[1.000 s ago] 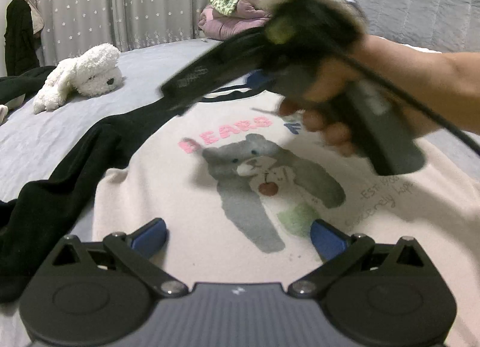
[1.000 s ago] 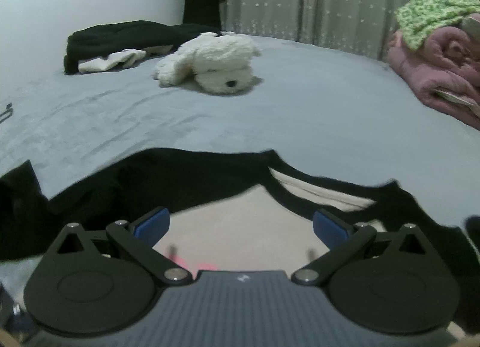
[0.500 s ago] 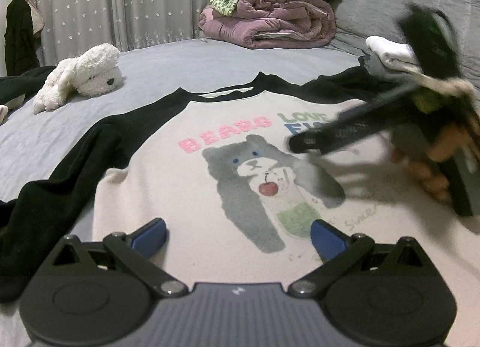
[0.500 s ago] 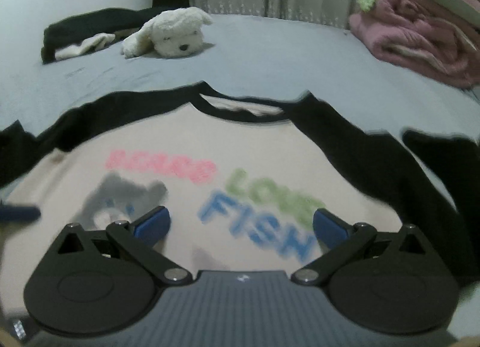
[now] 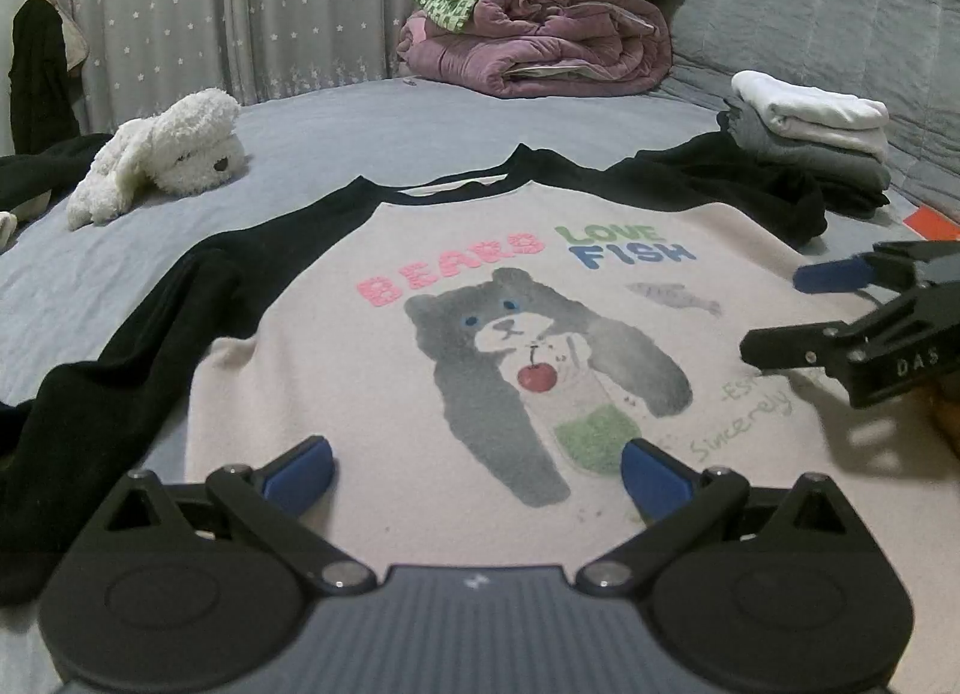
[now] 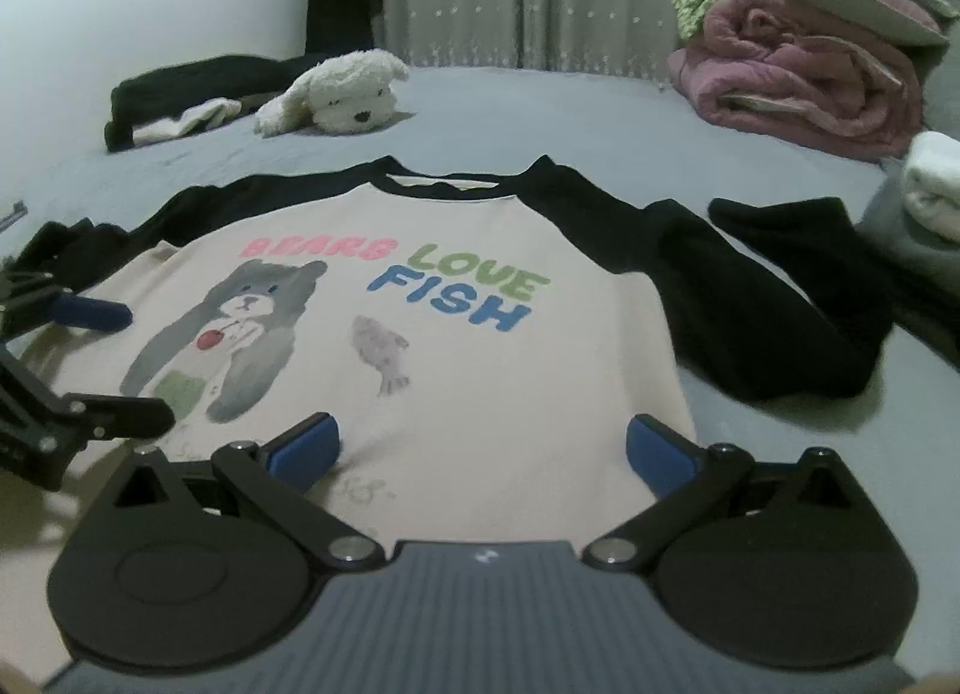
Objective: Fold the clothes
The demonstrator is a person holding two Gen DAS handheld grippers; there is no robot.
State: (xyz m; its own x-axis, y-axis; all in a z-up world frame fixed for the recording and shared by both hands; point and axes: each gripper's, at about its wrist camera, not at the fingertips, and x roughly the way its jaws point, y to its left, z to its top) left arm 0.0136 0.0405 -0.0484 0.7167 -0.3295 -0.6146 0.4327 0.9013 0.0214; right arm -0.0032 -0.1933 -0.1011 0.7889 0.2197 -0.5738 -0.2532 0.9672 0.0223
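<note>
A cream raglan shirt [image 5: 372,370] [image 6: 540,370] with black sleeves and a bear print reading "BEARS LOVE FISH" lies spread flat, front up, on the grey bed. Its left sleeve [image 5: 120,370] trails toward me; its right sleeve [image 6: 774,310] is bent at the shirt's side. My left gripper [image 5: 477,469] hovers open over the lower hem with nothing between its fingers. My right gripper [image 6: 483,448] hangs open over the hem on the right side; it also shows in the left wrist view [image 5: 780,310] at the right edge, open. The left gripper's fingers [image 6: 90,315] show at the right wrist view's left edge.
A white plush dog [image 5: 162,154] [image 6: 342,100] lies at the back left beside dark clothes [image 6: 186,88]. Rolled pink and green bedding [image 5: 540,46] [image 6: 804,70] is stacked at the back. A pile of folded garments [image 5: 810,136] sits right of the shirt.
My right gripper has swung from over the shirt's collar back and to the right, down to the hem's right side. The left gripper has held still.
</note>
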